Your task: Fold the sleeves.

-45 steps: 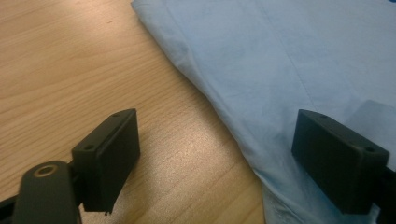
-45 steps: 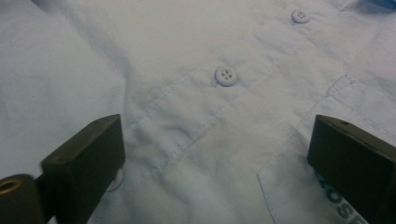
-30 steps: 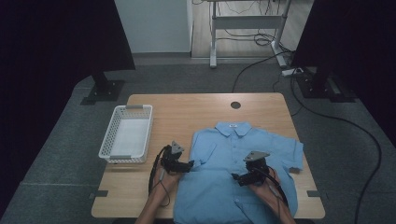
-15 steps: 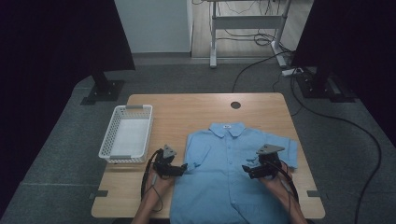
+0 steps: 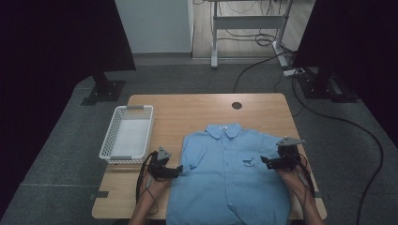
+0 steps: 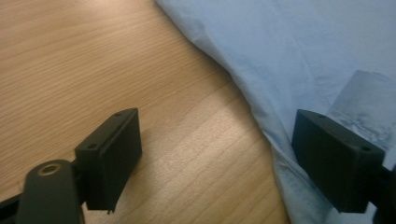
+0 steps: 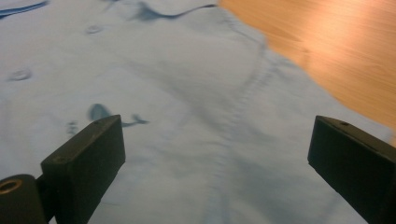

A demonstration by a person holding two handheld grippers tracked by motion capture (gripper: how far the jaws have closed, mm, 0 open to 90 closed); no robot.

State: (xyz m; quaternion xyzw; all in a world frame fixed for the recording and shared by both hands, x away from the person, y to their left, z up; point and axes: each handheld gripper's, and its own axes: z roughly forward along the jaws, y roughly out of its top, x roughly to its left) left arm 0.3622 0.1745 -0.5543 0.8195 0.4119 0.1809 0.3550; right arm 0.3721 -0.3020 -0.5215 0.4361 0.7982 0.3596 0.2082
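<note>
A light blue short-sleeved shirt (image 5: 232, 173) lies flat, front up and collar away from me, on the wooden table (image 5: 187, 117). My left gripper (image 5: 178, 170) is open at the shirt's left sleeve edge; in the left gripper view the wide-apart jaws straddle the hem (image 6: 261, 126), one over bare wood, one over cloth. My right gripper (image 5: 264, 162) is open above the shirt's right chest, near a small dark emblem (image 7: 100, 113). The shirt (image 7: 187, 130) spreads under its jaws, with nothing between them.
A white mesh basket (image 5: 126, 133) stands on the table's left side, close to my left gripper. A round cable hole (image 5: 236, 105) sits near the far edge. Bare wood runs behind the collar. Cables and stand legs lie on the floor beyond.
Both grippers moved outward: the left slid back off the shirt to its left sleeve edge, the right shifted toward the shirt's right side. The shirt now lies a little flatter and wider.
</note>
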